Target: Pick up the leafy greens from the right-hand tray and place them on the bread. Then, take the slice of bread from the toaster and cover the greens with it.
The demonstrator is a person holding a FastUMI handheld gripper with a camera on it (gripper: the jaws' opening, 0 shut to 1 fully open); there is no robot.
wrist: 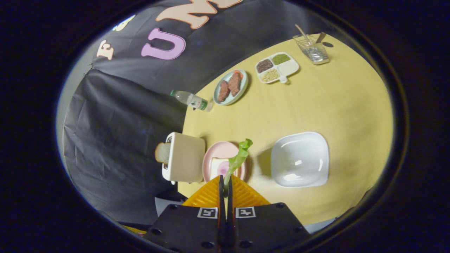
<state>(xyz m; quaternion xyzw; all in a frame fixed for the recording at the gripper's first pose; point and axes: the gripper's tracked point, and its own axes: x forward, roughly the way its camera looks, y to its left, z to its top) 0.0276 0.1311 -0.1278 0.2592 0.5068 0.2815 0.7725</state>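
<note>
Gripper view: fingers (225, 182) pinch pale, limp leafy greens (239, 156).

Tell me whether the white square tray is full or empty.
Empty: the glossy white square tray shows only bare surface. The hand-held gripper is shut on the green leafy lettuce above the pink plate.

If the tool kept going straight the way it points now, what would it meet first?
Probably the bread on the pink plate, just ahead of the tool, which is shut on the leafy greens; depth is unclear.
</note>
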